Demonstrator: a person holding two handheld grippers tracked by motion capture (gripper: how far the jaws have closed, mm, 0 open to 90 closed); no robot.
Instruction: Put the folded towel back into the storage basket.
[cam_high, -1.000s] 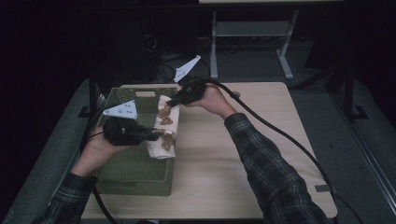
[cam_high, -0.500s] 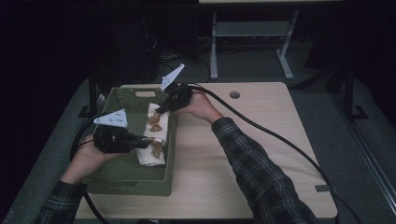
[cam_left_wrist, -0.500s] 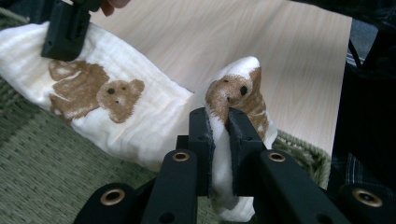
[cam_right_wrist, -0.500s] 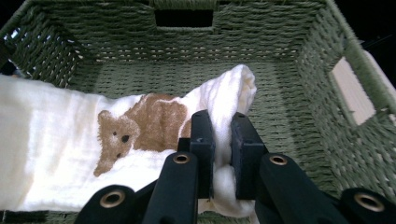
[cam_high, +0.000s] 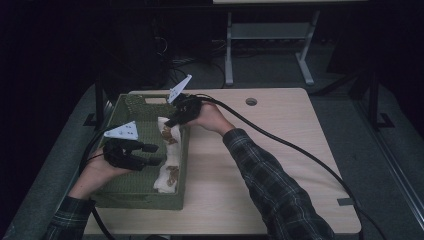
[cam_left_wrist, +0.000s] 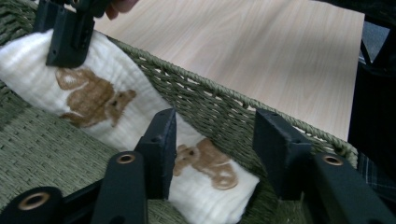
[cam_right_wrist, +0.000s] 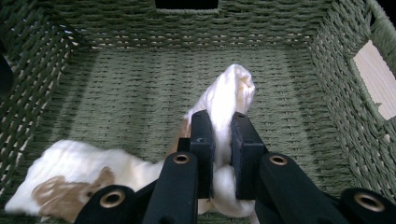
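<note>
— What could go wrong here?

— My left gripper (cam_high: 150, 154) has just spread its fingers and let go, while my right gripper (cam_right_wrist: 219, 135) pinches the far end. If I lift, the rolled white cloth with brown bear prints (cam_left_wrist: 116, 112) could unroll or snag on the green woven basket (cam_high: 131, 190).

— Where does the cloth lie?

— Inside the basket, along the wall nearest the pale wooden tabletop (cam_high: 280, 165), soft and ribbed.

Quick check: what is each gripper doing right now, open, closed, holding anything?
Left gripper: open, jaws have just been opening; the cloth lies by them, unpressed.
Right gripper: shut on the cloth's other end, inside the basket.
</note>
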